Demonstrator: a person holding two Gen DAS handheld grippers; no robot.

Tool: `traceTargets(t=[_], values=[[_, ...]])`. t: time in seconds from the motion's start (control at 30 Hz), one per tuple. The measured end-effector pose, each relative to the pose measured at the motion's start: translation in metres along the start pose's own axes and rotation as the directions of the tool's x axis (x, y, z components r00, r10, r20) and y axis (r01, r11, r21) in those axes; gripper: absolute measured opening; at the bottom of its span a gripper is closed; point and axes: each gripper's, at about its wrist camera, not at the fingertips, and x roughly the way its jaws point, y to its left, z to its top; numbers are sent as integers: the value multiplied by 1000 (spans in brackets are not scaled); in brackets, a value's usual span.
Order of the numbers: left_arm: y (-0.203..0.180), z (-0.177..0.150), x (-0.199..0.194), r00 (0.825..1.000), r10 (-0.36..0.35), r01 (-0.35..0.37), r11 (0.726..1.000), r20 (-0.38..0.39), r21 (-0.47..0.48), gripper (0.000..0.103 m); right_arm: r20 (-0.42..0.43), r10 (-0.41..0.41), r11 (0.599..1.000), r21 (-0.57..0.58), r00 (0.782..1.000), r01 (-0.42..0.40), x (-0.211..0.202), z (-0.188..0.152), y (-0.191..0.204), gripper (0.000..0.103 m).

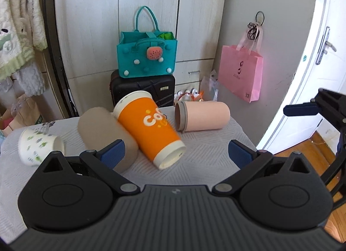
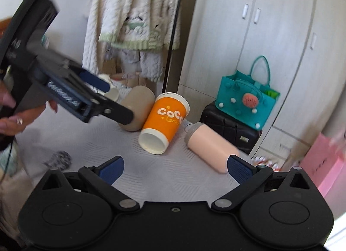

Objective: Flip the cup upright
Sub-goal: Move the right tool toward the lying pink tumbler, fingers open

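Both grippers spread, holding nothing: left gripper, right gripper. Orange cup lies mid-tabletop touching the tan cup. Risk: closing jaws could nudge either into rolling.

Black tongs, blue pads, possibly ringed hand

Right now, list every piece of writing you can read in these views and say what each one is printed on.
"CoCo": white letters on the orange paper cup lying on its side; the left wrist view shows only "co".
Small script under it on the cup: too blurred to read.
Dark logo on the pink bag: too small to read.
White lettering on the left gripper body: blurred, unreadable.
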Motion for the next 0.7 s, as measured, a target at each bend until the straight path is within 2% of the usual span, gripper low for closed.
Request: traceTargets(t=[0.23, 0.37, 0.5, 0.7], values=[[-9, 12, 48, 998, 14, -12, 1000, -56, 27, 101, -46, 8, 991, -133, 999, -14, 31, 7, -11, 103], [-16, 16, 65, 997, -8, 13, 998, -80, 66, 100, -69, 20, 979, -202, 997, -34, 50, 9, -16, 102], [-22, 23, 77, 997, -22, 28, 995, -71, 91, 100, -89, 29, 965, -258, 996, -51, 69, 11, -23, 102], [-32, 33, 90, 997, -39, 49, 989, -71, 138, 100, -103, 85, 961, -253, 991, -109, 92, 15, -42, 101]])
